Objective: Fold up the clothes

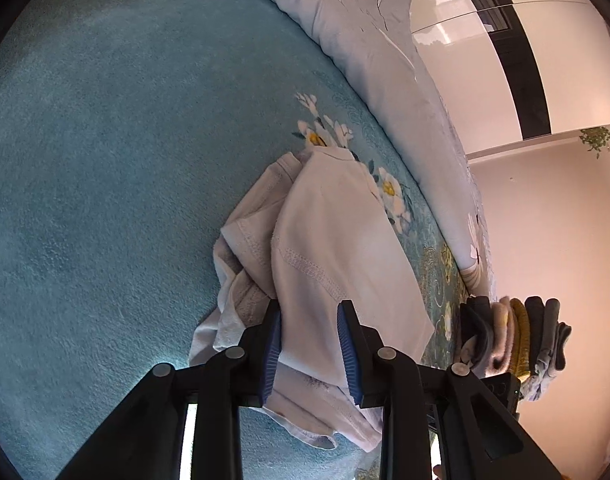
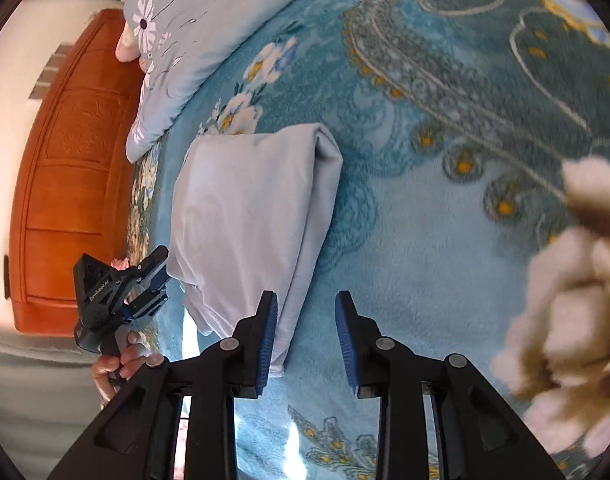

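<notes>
Garment [image 1: 337,256]: pale lilac-white, folded into a long strip on the blue blanket [image 1: 105,180]. In the left wrist view its long axis runs from the near edge, between the gripper fingers, away toward the far right, ending by a printed flower cluster. A stitched hem crosses the top layer near the fingers. More loose folds bunch on its left side, spilling to the near left.

Same garment [image 2: 249,216] in the right wrist view: smooth oblong, long axis near-to-far, slightly tilted, with a thick rolled fold along its right edge. Far end squared off; near end rounded and drooping over the bed edge.

Left gripper [image 1: 310,344]: jaws parted, moderately wide, straddling the near end of the garment. The cloth lies between the blue pads; whether the pads press it, cannot tell. Not clenched. In the right wrist view, the left gripper [image 2: 145,284] sits at the garment's near left corner, held by a hand [image 2: 121,364].

Right gripper [image 2: 305,340]: released, jaws apart, nothing between them but blanket. Its left finger [image 2: 265,344] overlaps the garment's near right edge; contact uncertain.

Around: grey-blue floral quilt [image 1: 369,40] along the far side of the bed. Stack of folded socks [image 1: 513,336] just right of the garment at the bed edge. Wooden headboard [image 2: 73,168] at left. Blurred cream fluffy thing [image 2: 573,300] at near right, too blurred to identify.
</notes>
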`<move>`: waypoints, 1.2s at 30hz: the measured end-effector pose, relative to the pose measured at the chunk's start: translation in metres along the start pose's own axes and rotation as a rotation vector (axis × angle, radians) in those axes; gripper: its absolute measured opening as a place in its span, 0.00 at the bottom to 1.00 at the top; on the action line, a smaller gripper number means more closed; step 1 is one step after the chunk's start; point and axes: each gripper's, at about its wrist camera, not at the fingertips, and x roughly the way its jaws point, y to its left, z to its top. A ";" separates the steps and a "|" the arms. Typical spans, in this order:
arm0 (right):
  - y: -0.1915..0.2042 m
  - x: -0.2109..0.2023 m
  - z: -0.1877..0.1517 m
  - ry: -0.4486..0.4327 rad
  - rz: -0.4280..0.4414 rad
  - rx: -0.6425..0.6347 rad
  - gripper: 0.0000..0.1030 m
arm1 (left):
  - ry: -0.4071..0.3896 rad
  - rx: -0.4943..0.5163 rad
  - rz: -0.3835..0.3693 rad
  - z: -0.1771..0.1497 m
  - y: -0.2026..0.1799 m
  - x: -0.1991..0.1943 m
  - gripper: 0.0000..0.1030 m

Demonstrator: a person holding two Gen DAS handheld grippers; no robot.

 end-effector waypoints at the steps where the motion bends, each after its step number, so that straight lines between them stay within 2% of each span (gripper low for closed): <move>1: -0.001 0.001 -0.001 -0.005 0.019 0.021 0.30 | -0.004 0.002 0.007 0.000 0.000 0.000 0.06; 2: -0.002 0.002 -0.002 -0.011 0.038 0.042 0.30 | -0.009 0.007 0.013 0.001 0.000 0.001 0.02; 5: -0.002 0.002 -0.003 -0.031 0.080 0.082 0.30 | -0.048 0.019 0.005 -0.004 -0.001 -0.011 0.01; 8: 0.001 -0.002 -0.001 -0.050 0.091 0.078 0.30 | -0.089 -0.023 0.017 -0.009 0.019 -0.027 0.01; 10: 0.002 -0.002 -0.003 -0.046 0.092 0.069 0.30 | -0.074 -0.047 0.046 -0.011 0.033 -0.025 0.01; 13: 0.001 0.004 -0.007 -0.043 0.071 0.054 0.39 | -0.048 -0.057 0.016 -0.011 0.039 -0.023 0.03; 15: -0.001 0.010 -0.008 -0.049 0.065 0.063 0.40 | -0.040 -0.057 -0.008 -0.009 0.038 -0.025 0.05; 16: -0.003 0.012 -0.008 -0.056 0.074 0.076 0.41 | -0.048 -0.059 0.002 -0.007 0.038 -0.028 0.10; 19: -0.006 0.016 -0.008 -0.089 0.090 0.106 0.49 | -0.081 -0.080 0.053 0.004 0.042 -0.032 0.54; 24: -0.005 0.026 -0.008 -0.165 0.131 0.162 0.51 | -0.050 -0.114 0.006 0.013 0.047 -0.018 0.55; 29: 0.002 0.043 -0.009 -0.158 0.197 0.196 0.52 | -0.011 -0.091 -0.017 0.009 0.040 -0.007 0.55; 30: 0.003 0.044 -0.008 -0.159 0.203 0.200 0.50 | -0.003 -0.089 -0.020 0.010 0.040 -0.005 0.55; 31: 0.003 0.045 -0.008 -0.160 0.209 0.204 0.30 | 0.002 -0.091 -0.021 0.010 0.040 -0.004 0.55; 32: 0.003 0.046 -0.007 -0.152 0.195 0.206 0.07 | 0.006 -0.093 -0.022 0.011 0.040 -0.003 0.55; 36: 0.005 0.023 0.018 -0.147 0.137 0.142 0.06 | 0.021 -0.093 -0.026 0.012 0.039 -0.001 0.55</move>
